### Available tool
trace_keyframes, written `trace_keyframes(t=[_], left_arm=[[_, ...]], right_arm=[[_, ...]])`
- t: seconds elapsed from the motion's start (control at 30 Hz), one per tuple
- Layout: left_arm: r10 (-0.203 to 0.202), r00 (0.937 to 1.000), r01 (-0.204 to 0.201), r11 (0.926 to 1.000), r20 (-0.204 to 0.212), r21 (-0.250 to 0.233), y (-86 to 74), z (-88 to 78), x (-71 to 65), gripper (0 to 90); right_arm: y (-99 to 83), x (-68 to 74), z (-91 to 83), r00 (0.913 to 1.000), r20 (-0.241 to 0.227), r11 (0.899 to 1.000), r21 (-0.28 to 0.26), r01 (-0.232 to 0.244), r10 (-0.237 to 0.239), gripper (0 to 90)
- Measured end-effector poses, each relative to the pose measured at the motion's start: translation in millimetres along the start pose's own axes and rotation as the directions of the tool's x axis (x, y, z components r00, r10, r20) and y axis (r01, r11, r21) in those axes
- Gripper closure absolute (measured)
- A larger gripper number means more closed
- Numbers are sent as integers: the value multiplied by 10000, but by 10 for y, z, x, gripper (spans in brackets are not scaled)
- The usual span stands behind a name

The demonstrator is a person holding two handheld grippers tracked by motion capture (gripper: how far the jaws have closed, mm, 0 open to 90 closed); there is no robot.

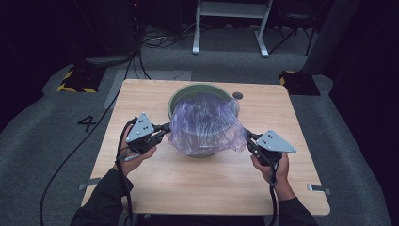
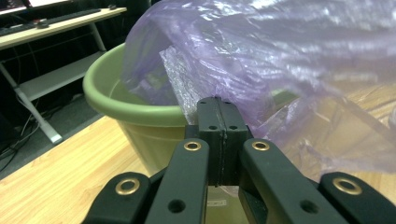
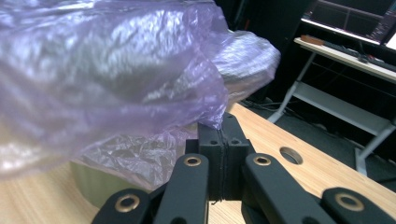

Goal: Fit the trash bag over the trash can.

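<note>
Bag (image 1: 207, 123): thin, crinkled, translucent purple plastic, draped over green pot (image 1: 181, 99); left tool (image 1: 165, 128) and right tool (image 1: 248, 137) each clamped on its edge.

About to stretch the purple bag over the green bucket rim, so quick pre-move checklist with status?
1. Left gripper shut on purple bag edge: ok.
2. Right gripper shut on the bag's other side: ok.
3. Bag spread between the two grippers above the green bucket: ok.
4. Bag mouth around the near rim: not ok, the film bunches above it.
5. Far rim covered: not ok, it shows bare.
6. Bucket upright on table: ok.
</note>
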State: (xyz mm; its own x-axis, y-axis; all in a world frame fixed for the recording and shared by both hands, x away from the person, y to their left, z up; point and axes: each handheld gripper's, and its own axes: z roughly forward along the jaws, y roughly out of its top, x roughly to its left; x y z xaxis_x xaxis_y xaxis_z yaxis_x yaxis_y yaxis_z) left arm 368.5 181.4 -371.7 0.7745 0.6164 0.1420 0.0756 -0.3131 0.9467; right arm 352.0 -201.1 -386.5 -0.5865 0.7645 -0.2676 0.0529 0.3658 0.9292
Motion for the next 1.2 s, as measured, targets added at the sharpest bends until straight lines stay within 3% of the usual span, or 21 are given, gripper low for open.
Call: trace_keyframes(t=[0.1, 0.17, 0.2, 0.27, 0.3, 0.43, 0.57, 0.67, 0.73, 0.8, 0.87, 0.9, 1.0, 1.2], left_arm=[[-190, 9998, 190, 9998, -34, -2, -20, 1, 54, 898], [-246, 9997, 246, 9997, 29, -44, -25, -12, 56, 897], [-170, 9998, 171, 9998, 86, -80, -20, -23, 47, 895], [-17, 9999, 18, 9999, 119, -123, -3, -45, 20, 887], [53, 9998, -50, 9999, 195, -148, 12, -60, -1, 887], [219, 9996, -216, 9996, 181, -186, 62, -83, -39, 891], [139, 9997, -134, 9995, 190, -278, 91, -91, -34, 892], [184, 9997, -181, 9996, 149, -208, 95, -83, -36, 892], [199, 9997, -196, 9997, 140, -173, 94, -82, -30, 893], [146, 9998, -144, 9997, 102, -202, 91, -73, -16, 893], [120, 9999, -118, 9998, 94, -172, 93, -63, 1, 893], [94, 9999, -92, 9998, 78, -148, 95, -58, 11, 893], [44, 10000, -44, 9999, 39, -93, 100, -36, 48, 894], [-73, 9999, 73, 10000, -104, -26, 107, 19, 134, 893]], right_arm=[[-6, -27, -4, 10000, 84, 10000, 13, -32, 32, 879], [0, -38, -17, 9998, 150, 9999, -70, -110, 111, 801], [11, -35, -30, 10000, 15, 9999, -118, -63, 63, 747], [43, -16, -49, 9999, 96, 9997, -217, 79, -77, 559], [57, -9, -58, 10000, 2, 9996, -283, 95, -95, 524], [157, 85, -132, 9963, -150, 9941, -693, 829, -842, 323], [272, 208, -219, 9847, -372, 9777, -1310, 1642, -1703, 286], [358, 286, -242, 9771, -534, 9692, -1491, 1960, -2058, 286], [389, 299, -250, 9780, -569, 9669, -1723, 1884, -2007, 342], [419, 292, -246, 9813, -305, 9649, -1903, 1810, -1901, 401], [449, 242, -233, 9836, -478, 9640, -2125, 1599, -1737, 599], [459, 223, -224, 9844, -477, 9642, -2144, 1557, -1696, 636], [507, 122, -161, 9893, -143, 9702, -1982, 1398, -1454, 786], [563, -99, 6, 9991, 92, 9894, -1394, 414, -405, 844]])
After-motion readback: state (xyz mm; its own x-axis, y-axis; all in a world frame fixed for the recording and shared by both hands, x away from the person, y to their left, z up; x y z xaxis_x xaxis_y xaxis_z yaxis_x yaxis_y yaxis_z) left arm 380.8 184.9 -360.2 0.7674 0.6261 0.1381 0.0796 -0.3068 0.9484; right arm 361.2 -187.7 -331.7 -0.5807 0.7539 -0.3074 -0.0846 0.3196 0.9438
